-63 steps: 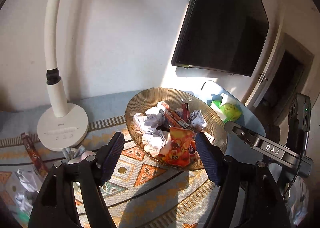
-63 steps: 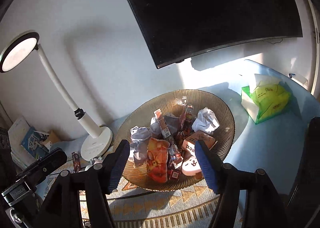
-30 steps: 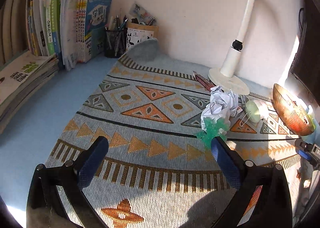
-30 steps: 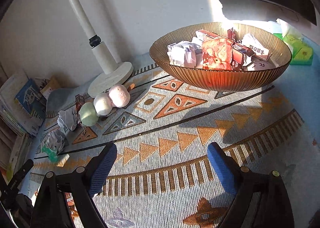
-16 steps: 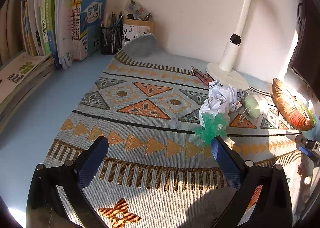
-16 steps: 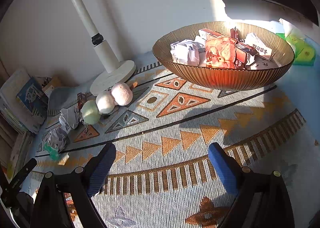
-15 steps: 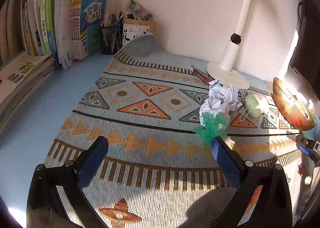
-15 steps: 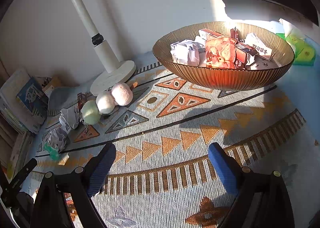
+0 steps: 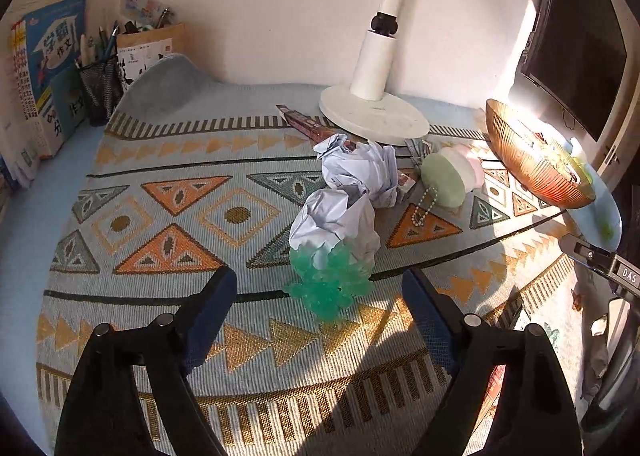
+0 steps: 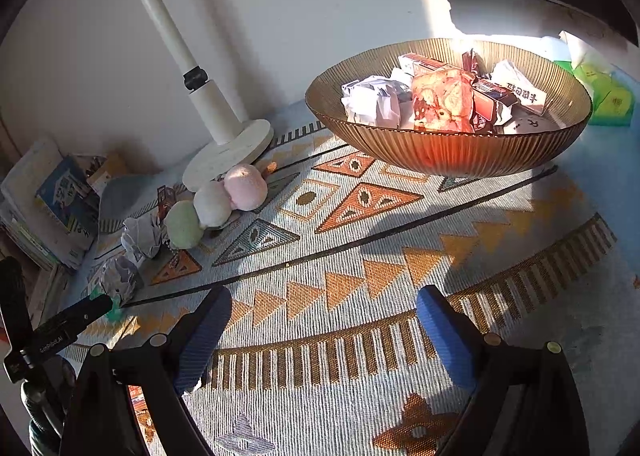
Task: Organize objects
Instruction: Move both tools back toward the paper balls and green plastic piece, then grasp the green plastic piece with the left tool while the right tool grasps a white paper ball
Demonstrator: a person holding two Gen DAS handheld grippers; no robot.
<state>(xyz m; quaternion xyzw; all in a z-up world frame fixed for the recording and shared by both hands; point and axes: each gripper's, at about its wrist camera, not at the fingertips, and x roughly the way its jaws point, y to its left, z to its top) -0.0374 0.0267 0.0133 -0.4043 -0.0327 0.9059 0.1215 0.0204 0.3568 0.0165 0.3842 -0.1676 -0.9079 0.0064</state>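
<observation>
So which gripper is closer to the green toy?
Left. The left gripper has the green toy just ahead of its open jaws; the right gripper sits well off, over bare mat.

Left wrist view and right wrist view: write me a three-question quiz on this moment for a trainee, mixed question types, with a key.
1. True or false: the left gripper is clamped on the green knobbly toy.
2. What stands nearest the lamp base? A) tissue box B) pink plush ball C) bowl
3. Fill in: two crumpled balls of ____ lie on the patterned mat just beyond the toy.

Key: 1 false, the pads stand clear of it on both sides, jaws having just been closing; 2 B; 3 paper.
</observation>
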